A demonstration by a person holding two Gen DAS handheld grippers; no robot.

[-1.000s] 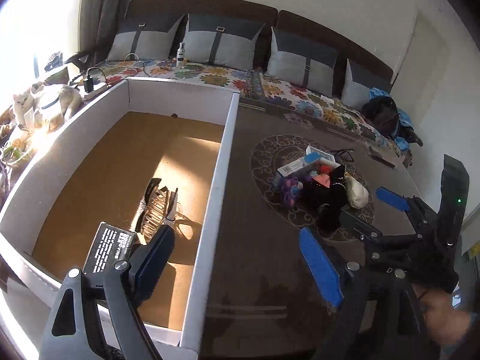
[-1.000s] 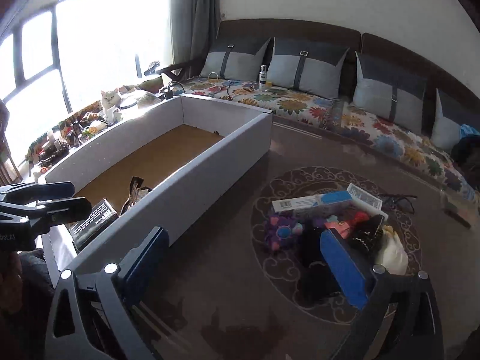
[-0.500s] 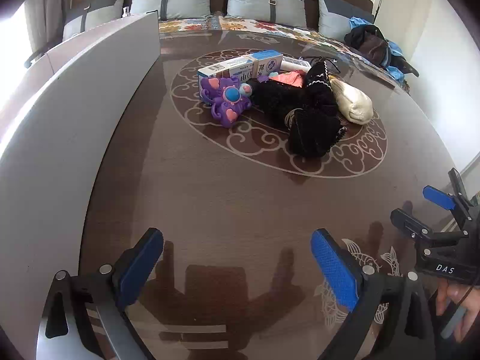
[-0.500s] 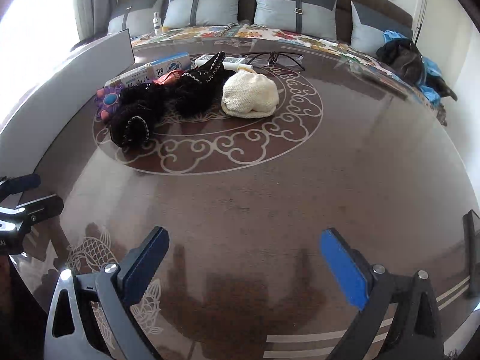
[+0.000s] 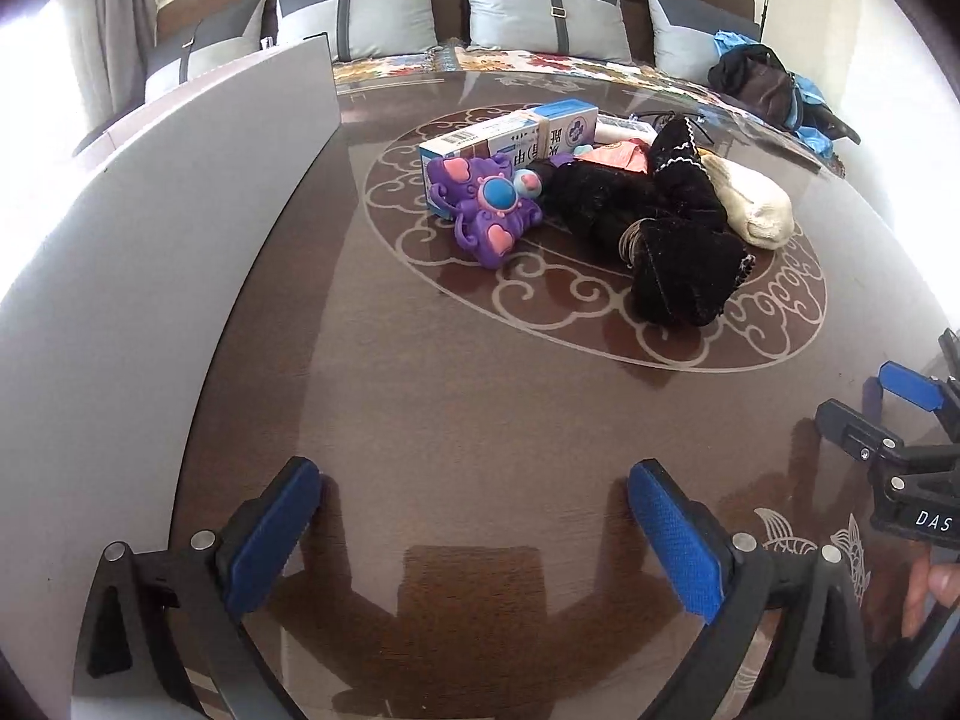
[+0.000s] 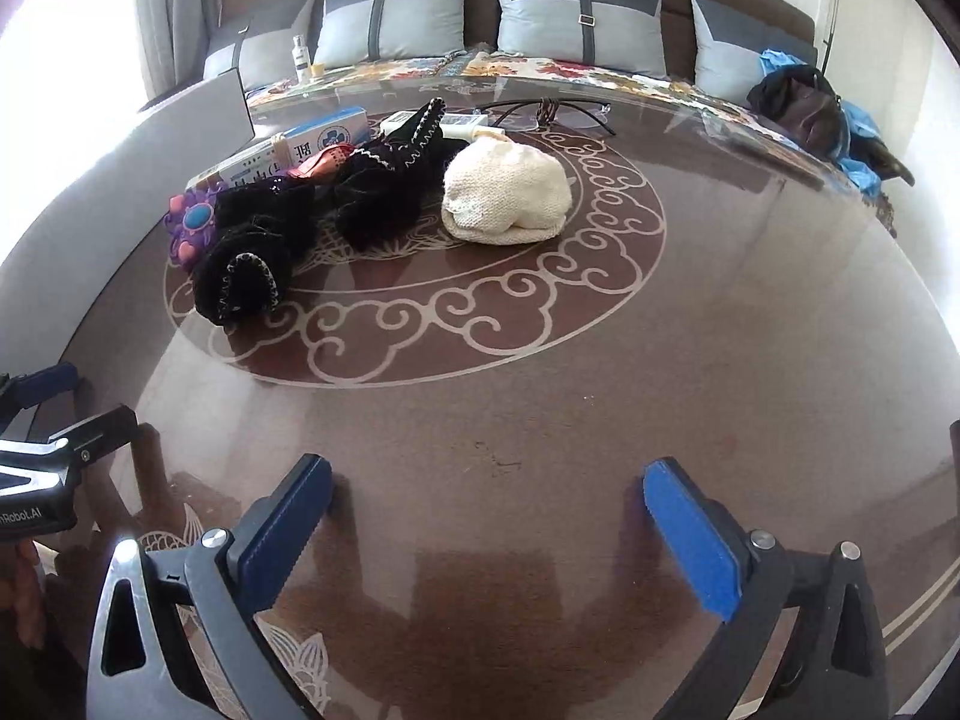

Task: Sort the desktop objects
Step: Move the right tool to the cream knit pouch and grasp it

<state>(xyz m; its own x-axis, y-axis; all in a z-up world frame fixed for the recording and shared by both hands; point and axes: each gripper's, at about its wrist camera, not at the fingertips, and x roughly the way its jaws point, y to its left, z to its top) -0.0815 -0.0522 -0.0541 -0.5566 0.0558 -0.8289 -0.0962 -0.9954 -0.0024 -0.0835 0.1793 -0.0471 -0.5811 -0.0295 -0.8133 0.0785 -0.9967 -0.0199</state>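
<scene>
A pile of objects lies on the round brown table (image 5: 480, 396): a purple toy (image 5: 486, 204), a blue-and-white medicine box (image 5: 510, 138), black knitted cloth (image 5: 666, 228), a cream knitted hat (image 6: 507, 192) and a red item (image 6: 321, 162). My left gripper (image 5: 474, 516) is open and empty, low over the table's near part, well short of the pile. My right gripper (image 6: 489, 510) is open and empty, also near the front edge. Each gripper shows at the edge of the other's view.
A big white-walled cardboard box (image 5: 150, 228) stands along the left of the table. A cable and a white adapter (image 6: 462, 120) lie behind the pile. A sofa with grey cushions (image 6: 390, 24) and a dark bag (image 6: 804, 102) is behind the table.
Both grippers have come down from high over the box and pile to low over the table's near edge. Both stayed open and empty.
</scene>
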